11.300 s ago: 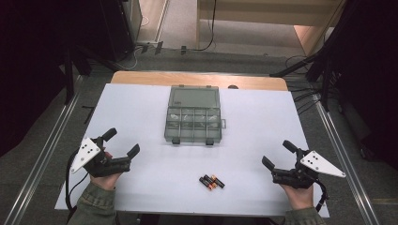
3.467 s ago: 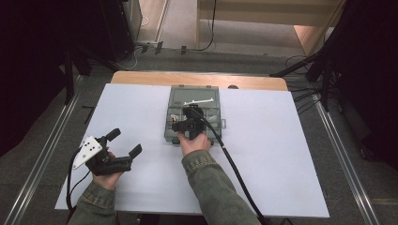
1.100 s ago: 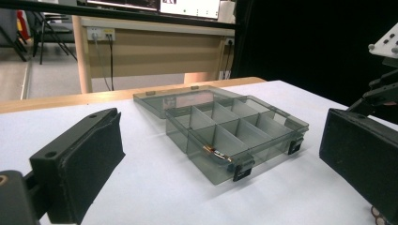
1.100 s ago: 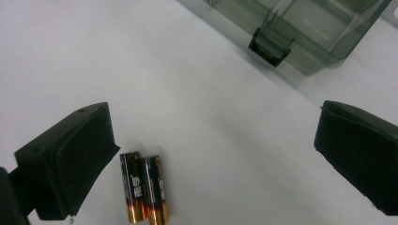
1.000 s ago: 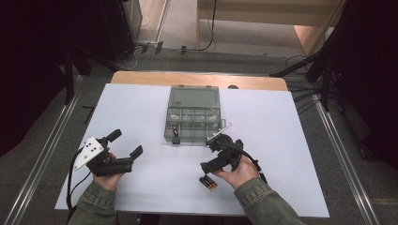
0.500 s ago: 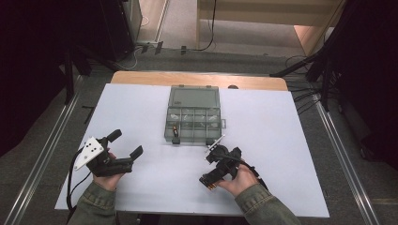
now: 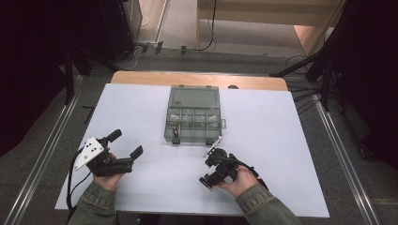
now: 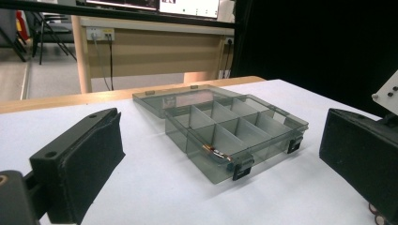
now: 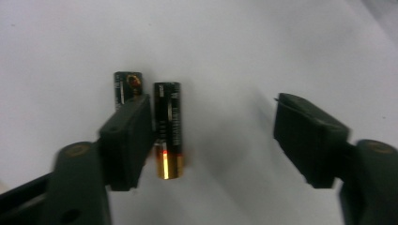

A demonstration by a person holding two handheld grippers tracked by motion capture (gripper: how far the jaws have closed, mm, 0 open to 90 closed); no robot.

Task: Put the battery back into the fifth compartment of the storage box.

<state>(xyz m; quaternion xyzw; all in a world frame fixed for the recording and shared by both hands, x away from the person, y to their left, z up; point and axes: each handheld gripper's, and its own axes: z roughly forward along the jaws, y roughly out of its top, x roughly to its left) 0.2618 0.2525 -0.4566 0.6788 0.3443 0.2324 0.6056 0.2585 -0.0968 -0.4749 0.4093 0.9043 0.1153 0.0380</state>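
Now right claw [image 9: 213, 140] low over white surface [image 7: 141, 108], jaws spread but just been closing, near battery [image 9: 169, 129] between them, left pad beside it, right pad well apart, no pinch yet. 2nd battery [image 9: 126, 86] lies just beyond left jaw, parallel. Battery likely light, rigid, smooth casing, round so prone to roll or squirt; best pinched across mid-body. Open organizer box [image 7: 193, 121] ahead, 1 battery [image 7: 175, 132] in near-left compartment. Left claw [image 7: 126, 145] spread, idle, holding nothing
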